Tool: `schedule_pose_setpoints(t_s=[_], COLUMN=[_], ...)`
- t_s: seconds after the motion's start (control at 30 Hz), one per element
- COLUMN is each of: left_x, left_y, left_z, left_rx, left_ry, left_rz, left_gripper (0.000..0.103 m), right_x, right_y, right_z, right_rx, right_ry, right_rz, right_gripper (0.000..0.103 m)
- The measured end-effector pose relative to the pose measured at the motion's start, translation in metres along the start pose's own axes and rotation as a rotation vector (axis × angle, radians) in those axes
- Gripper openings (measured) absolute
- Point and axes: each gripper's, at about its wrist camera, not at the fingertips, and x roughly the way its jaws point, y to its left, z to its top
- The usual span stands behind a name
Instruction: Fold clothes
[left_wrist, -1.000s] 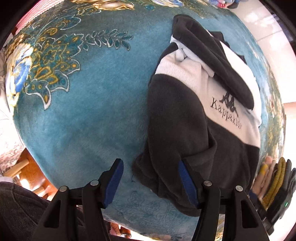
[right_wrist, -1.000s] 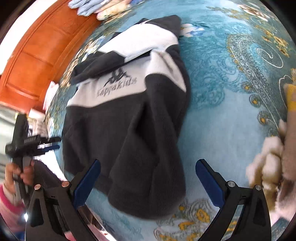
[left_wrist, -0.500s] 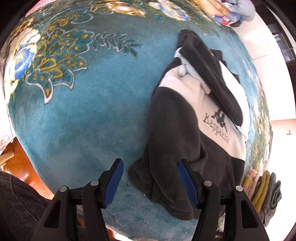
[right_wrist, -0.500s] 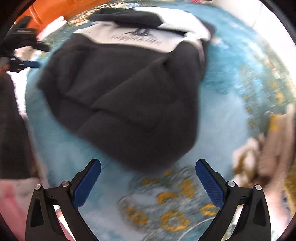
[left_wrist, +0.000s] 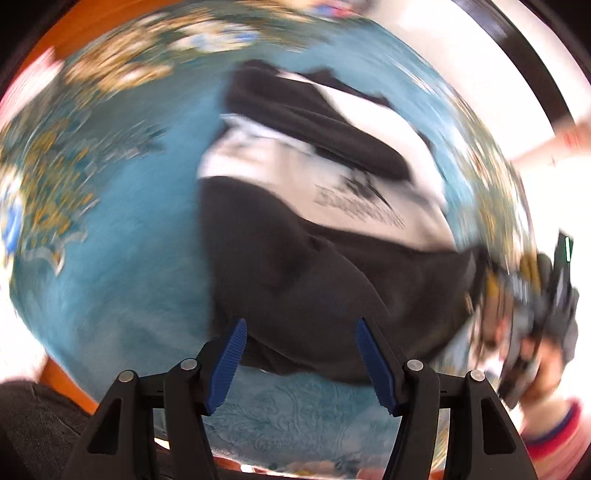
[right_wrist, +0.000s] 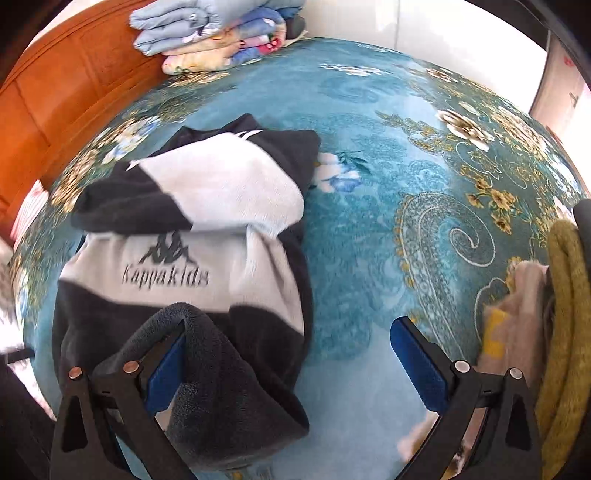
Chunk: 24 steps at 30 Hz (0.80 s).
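My right gripper (right_wrist: 291, 365), wide open, has slid its left finger under the Kappa Kids sweatshirt (right_wrist: 207, 258) hem, now lifted; left gripper (left_wrist: 297, 363) hovers open, empty.

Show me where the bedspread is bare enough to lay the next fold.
Bare bedspread runs between the sweatshirt and the clothes pile on the right, and up to the folded blankets. In the left wrist view, more bare bedspread lies left of the sweatshirt. Crowded around the right claw.

Teal floral bedspread (right_wrist: 388, 258), orange wood headboard (right_wrist: 55, 92), bright daylight.
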Motion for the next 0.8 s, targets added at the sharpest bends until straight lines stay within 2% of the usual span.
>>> schedule_pose_setpoints(t_s=[0.23,0.3,0.37,0.4,0.5,0.53,0.7,0.8], left_x=[0.018,0.030,0.048,0.053,0.058,0.053,0.021,0.005], left_y=[-0.090,-0.103,-0.106,-0.104,-0.080,-0.068,0.000,0.034], left_z=[-0.013,-0.020,-0.024,-0.024,-0.011,-0.005,0.028,0.035], left_rx=[0.410,0.481,0.526,0.526,0.406,0.343,0.054,-0.068], left_ry=[0.069,0.100,0.140,0.156,0.192,0.180,0.071,0.017], left_rz=[0.212,0.328,0.456,0.497,0.546,0.540,0.537,0.525], left_gripper=[0.066,0.066,0.066,0.066,0.067,0.067,0.067,0.067], right_x=[0.005,0.003,0.000,-0.001,-0.004,-0.006,-0.016,-0.022], right_y=[0.007,0.009,0.010,0.009,0.006,0.004,-0.002,0.002], right_z=[0.027,0.031,0.032,0.032,0.031,0.030,0.023,0.012], right_rx=[0.045,0.048,0.054,0.056,0.070,0.076,0.082,0.044], right_ry=[-0.010,-0.019,-0.023,-0.026,-0.031,-0.033,-0.038,-0.028], right_rz=[0.012,0.025,0.039,0.043,0.057,0.062,0.088,0.091], right_gripper=[0.102,0.102,0.102,0.102,0.102,0.102,0.102,0.102])
